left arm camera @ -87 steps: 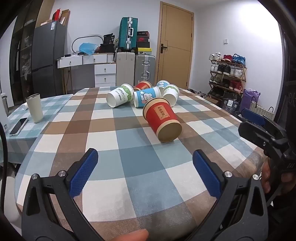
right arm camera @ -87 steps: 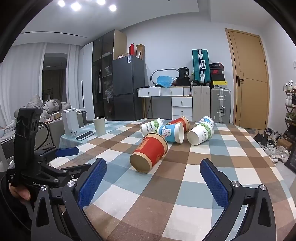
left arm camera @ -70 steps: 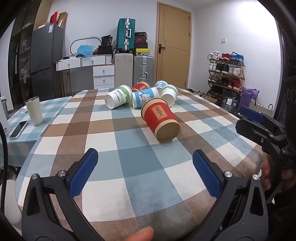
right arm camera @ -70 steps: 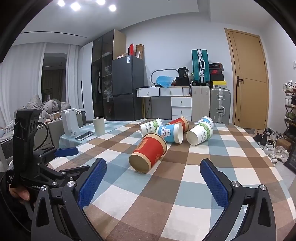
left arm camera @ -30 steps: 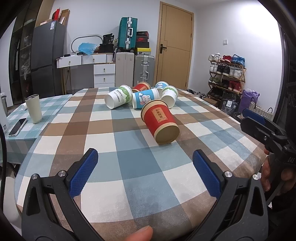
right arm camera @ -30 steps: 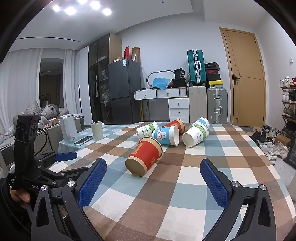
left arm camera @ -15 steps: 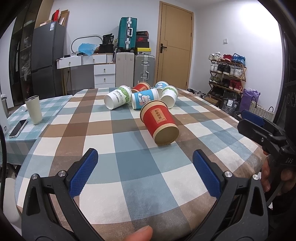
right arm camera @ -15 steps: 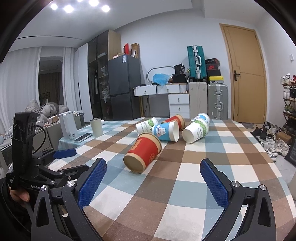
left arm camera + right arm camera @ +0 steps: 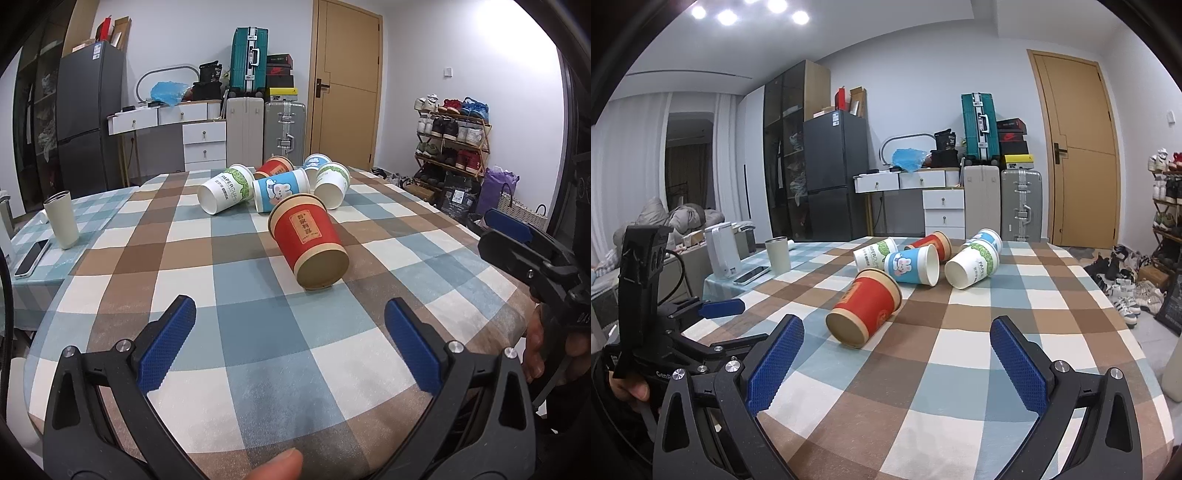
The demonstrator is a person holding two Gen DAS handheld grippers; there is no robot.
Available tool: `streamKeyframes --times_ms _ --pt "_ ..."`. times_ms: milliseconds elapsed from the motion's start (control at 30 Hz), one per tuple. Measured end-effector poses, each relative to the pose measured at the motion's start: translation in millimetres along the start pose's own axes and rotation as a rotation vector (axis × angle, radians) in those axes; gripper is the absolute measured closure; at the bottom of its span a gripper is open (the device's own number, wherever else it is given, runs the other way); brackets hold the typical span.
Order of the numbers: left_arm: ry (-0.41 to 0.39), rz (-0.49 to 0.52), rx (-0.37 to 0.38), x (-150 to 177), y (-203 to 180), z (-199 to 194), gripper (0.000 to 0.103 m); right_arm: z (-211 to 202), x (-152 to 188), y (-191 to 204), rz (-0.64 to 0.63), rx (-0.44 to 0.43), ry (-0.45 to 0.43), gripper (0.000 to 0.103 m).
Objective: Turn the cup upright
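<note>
Red cup (image 9: 309, 238) on its side, base twd cams; both grippers' jaws wide, empty.

Far left of the frame, a cream tumbler (image 9: 62, 219) stands upright on a small-checked cloth, and a phone (image 9: 32, 256) lies flat just beside it, nearer the camera. From the right wrist view a white kettle (image 9: 722, 251) stands left of that tumbler. Along the back wall: a dark fridge (image 9: 89, 118) at upper left, a white drawer unit (image 9: 204, 143) next to it, then a beige suitcase (image 9: 244, 131) and a silver suitcase (image 9: 284, 133) side by side, with a teal suitcase (image 9: 248, 67) up top. A tan door (image 9: 345, 88) is shut. At right, a shoe rack (image 9: 451, 132) packed with pairs, a purple bag (image 9: 496, 193) below.
</note>
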State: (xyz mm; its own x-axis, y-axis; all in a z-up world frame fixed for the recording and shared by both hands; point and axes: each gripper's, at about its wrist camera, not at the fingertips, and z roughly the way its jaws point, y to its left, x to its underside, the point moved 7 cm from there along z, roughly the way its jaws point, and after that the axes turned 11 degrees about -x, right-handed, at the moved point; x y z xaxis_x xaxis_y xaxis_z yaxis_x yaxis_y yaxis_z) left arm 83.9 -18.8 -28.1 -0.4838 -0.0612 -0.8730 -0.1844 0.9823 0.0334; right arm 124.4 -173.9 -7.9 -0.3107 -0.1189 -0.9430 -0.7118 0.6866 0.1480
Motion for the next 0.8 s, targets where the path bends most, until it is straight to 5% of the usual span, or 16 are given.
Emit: streamKeyframes --times_ms 800 --pt "0.082 -0.037 -0.035 -30.1 -1.4 43.9 0.001 11.0 10.7 -12.3 0.007 0.058 0.091 0.0"
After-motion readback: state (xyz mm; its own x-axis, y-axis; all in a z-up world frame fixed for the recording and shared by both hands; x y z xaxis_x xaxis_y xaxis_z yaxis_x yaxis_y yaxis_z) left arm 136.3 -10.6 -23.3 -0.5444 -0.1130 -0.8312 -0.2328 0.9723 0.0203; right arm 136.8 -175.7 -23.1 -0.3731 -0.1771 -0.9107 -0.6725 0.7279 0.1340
